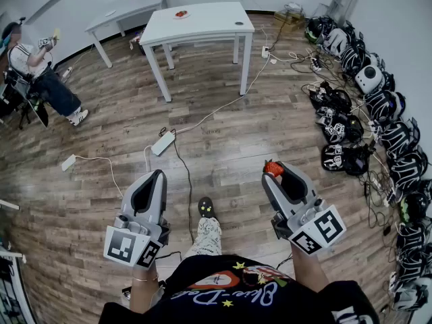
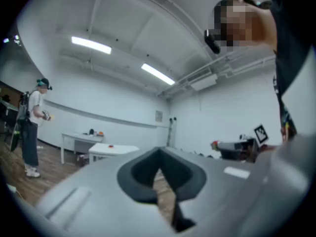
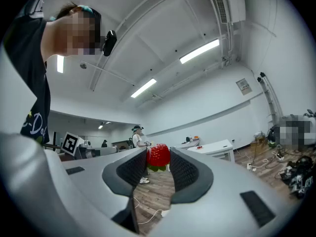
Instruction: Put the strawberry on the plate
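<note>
A red strawberry (image 1: 273, 168) (image 3: 158, 156) sits pinched between the fingertips of my right gripper (image 1: 275, 173) (image 3: 158, 160), held in the air over the wooden floor. My left gripper (image 1: 159, 175) (image 2: 159, 158) hangs beside it, shut with nothing between its pads. The plate (image 1: 181, 14) is small, has something red on it, and rests on the white table (image 1: 209, 22) far ahead. It shows as a red speck on that table in the left gripper view (image 2: 110, 146) and the right gripper view (image 3: 199, 146). Both grippers are well short of the table.
A second grey table (image 1: 128, 9) stands behind the white one. A person (image 1: 37, 73) sits at the far left. Cables and a power strip (image 1: 163, 142) lie on the floor ahead. A row of black and white headsets (image 1: 378, 113) lines the right side.
</note>
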The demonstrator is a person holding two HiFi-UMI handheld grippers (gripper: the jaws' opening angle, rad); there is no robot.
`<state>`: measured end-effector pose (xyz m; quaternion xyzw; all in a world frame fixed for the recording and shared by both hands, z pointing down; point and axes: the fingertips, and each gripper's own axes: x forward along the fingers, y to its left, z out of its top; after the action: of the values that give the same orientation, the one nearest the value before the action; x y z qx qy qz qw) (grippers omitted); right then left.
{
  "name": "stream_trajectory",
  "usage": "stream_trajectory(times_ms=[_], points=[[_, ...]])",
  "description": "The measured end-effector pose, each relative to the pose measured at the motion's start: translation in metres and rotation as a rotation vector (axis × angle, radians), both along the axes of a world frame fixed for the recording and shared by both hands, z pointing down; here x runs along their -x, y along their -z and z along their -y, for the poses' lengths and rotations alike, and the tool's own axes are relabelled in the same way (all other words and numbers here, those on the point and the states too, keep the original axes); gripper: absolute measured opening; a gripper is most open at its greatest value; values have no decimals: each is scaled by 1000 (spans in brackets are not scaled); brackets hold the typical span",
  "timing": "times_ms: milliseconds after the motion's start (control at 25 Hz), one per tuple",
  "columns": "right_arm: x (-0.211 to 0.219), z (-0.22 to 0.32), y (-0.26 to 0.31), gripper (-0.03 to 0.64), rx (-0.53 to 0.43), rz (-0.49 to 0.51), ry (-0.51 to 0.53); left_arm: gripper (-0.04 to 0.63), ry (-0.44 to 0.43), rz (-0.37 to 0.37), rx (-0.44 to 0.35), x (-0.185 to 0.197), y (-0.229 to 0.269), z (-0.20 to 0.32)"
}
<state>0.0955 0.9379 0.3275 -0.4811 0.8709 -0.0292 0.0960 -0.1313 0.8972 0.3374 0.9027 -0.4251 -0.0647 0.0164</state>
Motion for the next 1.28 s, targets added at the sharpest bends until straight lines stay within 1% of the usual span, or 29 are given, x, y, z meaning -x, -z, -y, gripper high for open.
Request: stream_trajectory(times_ms=[80,200,280,400,480,560,720,800,880,1000,1120,1200,1280], points=[[11,32,7,152,-10,-8,15,-2,32,50,-26,5,11,36],[25,107,23,152,-22,-24,26,-2,36,82,-42,11,23,109],[33,164,34,152,-29,-32,29,-2,15,81,-48,15,31,162],[47,231,40,152,-39,-49,40,-2,-3,50,-43,18,32,221],[53,269,36,152,-31,-74,41,-2,-24,40,-41,11,26,253],[54,305,30,152,-11,-87,42,-3,-48,49,-35,-1,20,286],[30,386,11,152,30,-78,39,-2,-57,34,-8,-23,12,367],[11,436,4,152,38,-67,43,-2,-32,25,13,-34,1,414],[-6,490,3,152,34,-64,60,-2,-7,26,5,-48,4,464],[-26,575,4,152,27,-71,110,-2,23,37,-29,-73,22,542],[-39,649,3,152,34,-74,203,-2,58,44,-45,-95,28,609],[-44,689,3,152,41,-83,252,-2,79,31,-36,-104,29,644],[-46,729,4,152,40,-105,279,-2,98,6,-15,-108,30,679]])
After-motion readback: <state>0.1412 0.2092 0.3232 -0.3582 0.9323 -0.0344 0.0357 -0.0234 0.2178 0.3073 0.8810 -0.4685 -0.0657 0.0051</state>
